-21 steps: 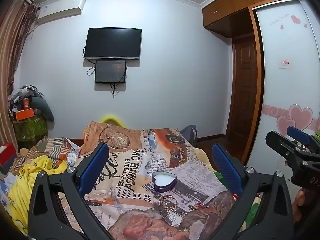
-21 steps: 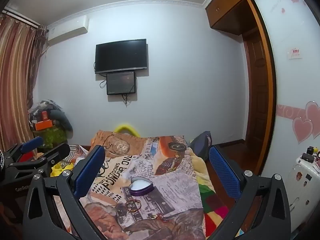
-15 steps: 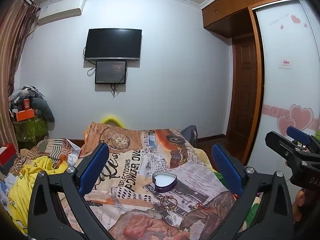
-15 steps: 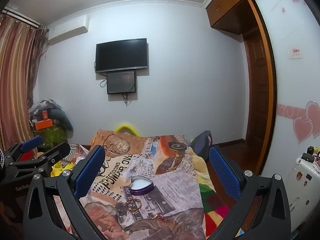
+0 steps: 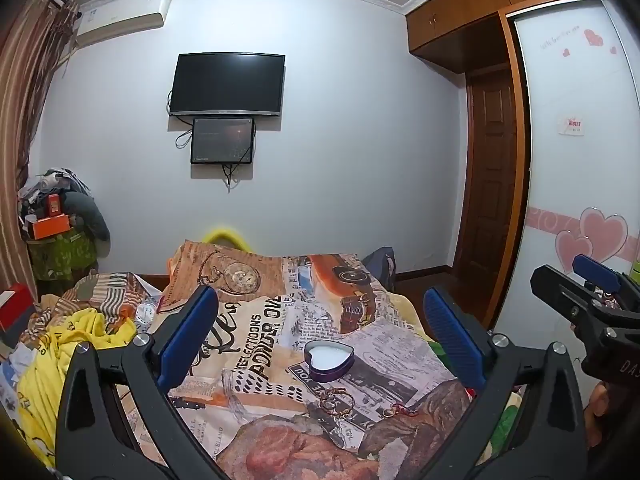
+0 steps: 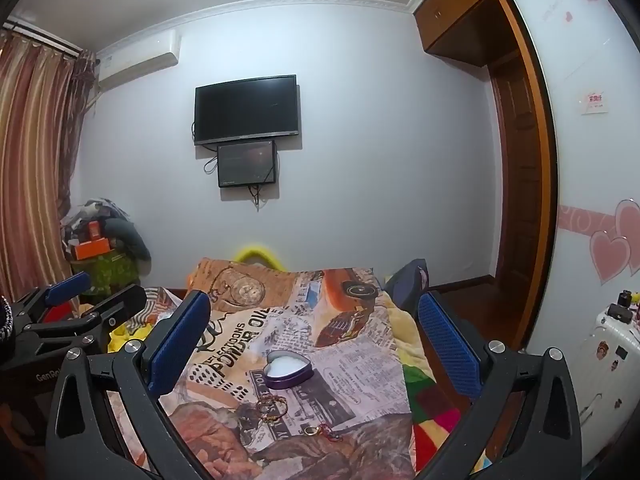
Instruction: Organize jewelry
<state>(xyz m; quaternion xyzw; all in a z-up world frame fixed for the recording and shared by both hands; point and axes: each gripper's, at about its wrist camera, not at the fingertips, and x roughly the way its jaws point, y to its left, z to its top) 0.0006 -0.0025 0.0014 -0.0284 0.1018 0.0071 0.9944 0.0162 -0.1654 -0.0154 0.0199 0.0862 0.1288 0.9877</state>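
A purple heart-shaped tin (image 5: pixel 329 361) (image 6: pixel 289 369) with a white inside lies open on the printed bedspread (image 5: pixel 256 332). Just in front of it lie gold bracelets (image 5: pixel 337 397) (image 6: pixel 271 405) and a gold ring with a red string (image 5: pixel 394 411) (image 6: pixel 320 431). My left gripper (image 5: pixel 320 336) is open and empty, held above the bed behind the jewelry. My right gripper (image 6: pixel 314 340) is open and empty too. Each gripper shows at the edge of the other's view, the right one (image 5: pixel 588 284) and the left one (image 6: pixel 96 294).
Yellow clothing (image 5: pixel 60 356) and striped fabric are heaped at the bed's left. A cluttered pile (image 5: pixel 56 220) stands in the left corner. A TV (image 5: pixel 228 84) hangs on the far wall. A wooden door (image 5: pixel 492 184) and wardrobe are right; a white appliance (image 6: pixel 612 360) stands nearby.
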